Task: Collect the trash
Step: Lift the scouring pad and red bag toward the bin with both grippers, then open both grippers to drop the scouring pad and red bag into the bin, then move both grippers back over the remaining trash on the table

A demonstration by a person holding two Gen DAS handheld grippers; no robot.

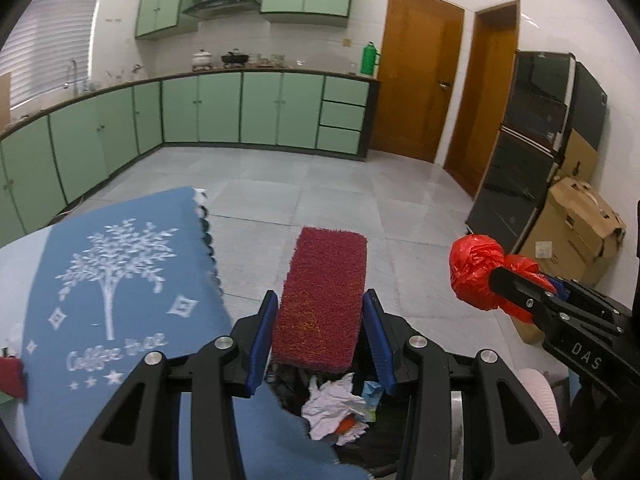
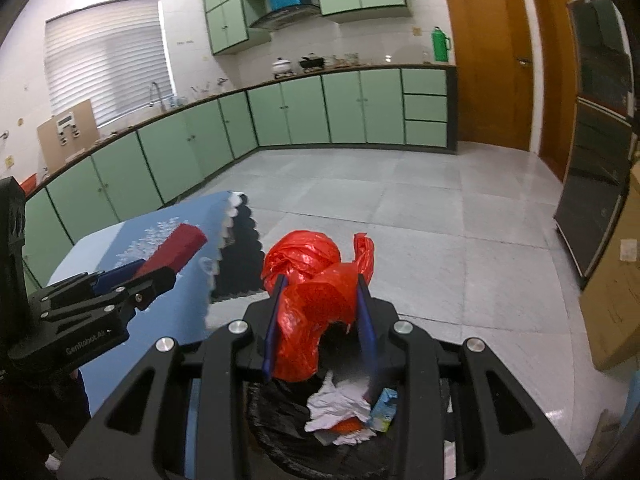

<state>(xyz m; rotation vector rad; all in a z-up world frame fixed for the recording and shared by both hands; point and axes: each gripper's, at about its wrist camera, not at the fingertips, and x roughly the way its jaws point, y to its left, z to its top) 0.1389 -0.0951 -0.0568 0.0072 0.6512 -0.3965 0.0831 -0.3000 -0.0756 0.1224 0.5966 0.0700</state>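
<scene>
My left gripper (image 1: 320,304) is shut on a dark red scouring pad (image 1: 324,296), held in the air above a black-lined trash bin (image 1: 360,436). The same pad shows in the right wrist view (image 2: 176,250). My right gripper (image 2: 320,284) is shut on a crumpled red plastic bag (image 2: 316,300), also above the bin (image 2: 288,420); the bag shows at the right of the left wrist view (image 1: 480,270). The bin holds crumpled white paper (image 2: 338,410) and a small blue-green carton (image 2: 384,408).
A table with a blue tree-print cloth (image 1: 116,300) stands at the left, next to the bin. Green kitchen cabinets (image 1: 200,108) line the far wall. A black cabinet (image 1: 524,152) and cardboard boxes (image 1: 576,232) stand at the right. The grey tiled floor (image 2: 420,220) lies ahead.
</scene>
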